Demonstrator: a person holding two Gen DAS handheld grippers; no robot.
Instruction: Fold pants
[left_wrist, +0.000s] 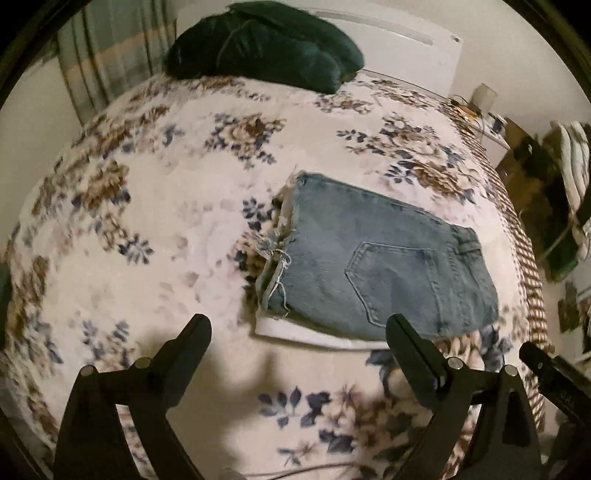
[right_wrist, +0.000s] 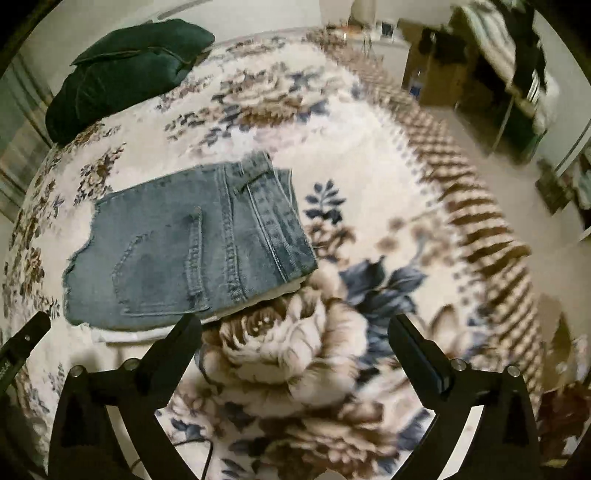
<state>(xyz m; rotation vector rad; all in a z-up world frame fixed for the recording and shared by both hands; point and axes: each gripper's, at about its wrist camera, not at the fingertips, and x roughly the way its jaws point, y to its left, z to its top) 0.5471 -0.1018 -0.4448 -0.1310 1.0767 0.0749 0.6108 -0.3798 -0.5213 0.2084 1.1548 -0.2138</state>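
Left wrist view
Left gripper: jaws spread wide with nothing between them, held above the bedspread just short of the folded denim.
Pants: blue jeans folded into a compact rectangle, lying flat on the bed right of centre; a back pocket faces up, the frayed hems lie at the left edge and the waistband at the right.
White layer: a pale strip shows under the near edge of the pants; what it is cannot be told.
Bedspread: cream with brown and blue flowers, covering the whole bed.
Pillow: dark green, at the far end of the bed, well apart from the pants.
Right gripper: only a black finger enters at the lower right edge.

Right wrist view
Right gripper: fingers parted and bare, over a large brown rose print just beside the near right corner of the pants.
Pants: left of centre, waistband seams toward the right, pocket up.
Bedspread: a brown-striped border runs along its right edge.
Pillow: upper left.
Left gripper: a fingertip shows at the left edge.
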